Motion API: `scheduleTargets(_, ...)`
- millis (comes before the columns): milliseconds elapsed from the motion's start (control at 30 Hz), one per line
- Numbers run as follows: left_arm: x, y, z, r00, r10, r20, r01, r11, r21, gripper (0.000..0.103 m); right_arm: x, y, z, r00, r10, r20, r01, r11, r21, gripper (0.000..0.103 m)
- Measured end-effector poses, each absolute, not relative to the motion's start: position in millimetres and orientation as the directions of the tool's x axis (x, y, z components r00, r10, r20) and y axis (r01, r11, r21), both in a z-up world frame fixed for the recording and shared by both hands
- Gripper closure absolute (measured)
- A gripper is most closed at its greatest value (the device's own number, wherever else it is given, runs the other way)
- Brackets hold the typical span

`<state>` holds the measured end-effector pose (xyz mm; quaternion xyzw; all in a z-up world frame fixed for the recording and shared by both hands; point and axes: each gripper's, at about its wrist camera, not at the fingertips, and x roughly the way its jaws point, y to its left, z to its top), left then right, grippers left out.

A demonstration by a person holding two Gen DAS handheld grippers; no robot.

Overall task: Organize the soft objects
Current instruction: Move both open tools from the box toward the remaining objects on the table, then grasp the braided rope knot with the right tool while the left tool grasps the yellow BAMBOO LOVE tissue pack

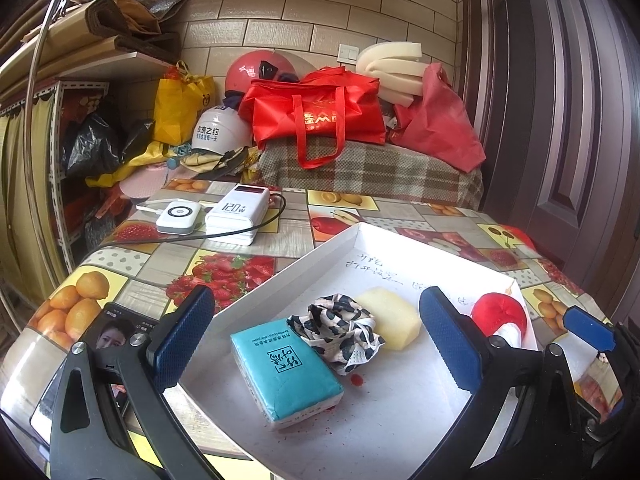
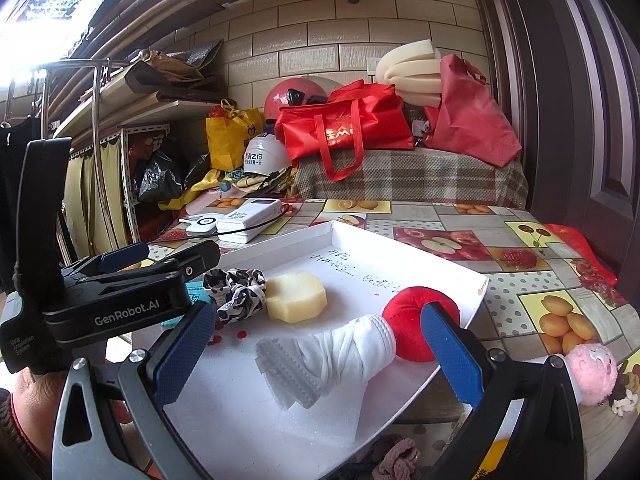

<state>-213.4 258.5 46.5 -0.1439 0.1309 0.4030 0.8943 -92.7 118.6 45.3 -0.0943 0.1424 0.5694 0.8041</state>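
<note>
Fruit-print oilcloth covers the table [image 2: 532,276], and behind it red bags and helmets pile up against a tiled wall. On it sits a shallow white tray [image 1: 280,280] already holding a teal tissue pack [image 1: 286,376], a crumpled spotted scrunchie [image 1: 340,328], a pale yellow sponge block [image 1: 390,316] and a red-capped plush mushroom [image 2: 404,328] with a twisted white stem. Both tools hover over the tray with fingers spread and nothing between them: the left tool [image 1: 320,348] frames the tissue pack and scrunchie, the right tool [image 2: 316,360] brackets the mushroom's stem.

A pink fuzzy toy [image 2: 592,372] lies outside the tray near the table's right edge, so gathering it looks like the likely remaining step. To do it well, come down square over its middle and close gently, since the plush will squash and could slip. The sponge is porous and springy, the tissue pack slick in its film, the scrunchie loose and shapeless.
</note>
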Motion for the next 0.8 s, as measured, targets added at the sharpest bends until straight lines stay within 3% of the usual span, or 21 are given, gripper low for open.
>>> scheduleTargets(300,-207.5,231.1,50.1,0.655,0.690,-0.307,-0.738,0.672,-0.063,0.000,-98.4,82.5,45.4,0.280,0.901,-0.330,-0.957,0.290,-0.019,0.000)
scheduleTargets(500,-206.1,204.1,50.1,0.717,0.619,-0.321,-0.669,0.740,-0.069,0.000,-66.5,27.2,45.4,0.349,0.873,-0.342,-0.929,0.371,-0.001,0.000)
scheduleTargets(633,-194.9,172.7,50.2,0.762,0.556,-0.333,-0.597,0.802,-0.026,0.000,-16.9,-5.6,41.5,0.398,0.804,-0.441,-0.873,0.480,0.086,0.000)
scheduleTargets(800,-180.5,136.4,50.0,0.814,0.463,-0.351,-0.488,0.873,0.021,0.000,13.4,-20.5,29.5,0.313,0.775,-0.549,-0.859,0.478,0.185,0.001)
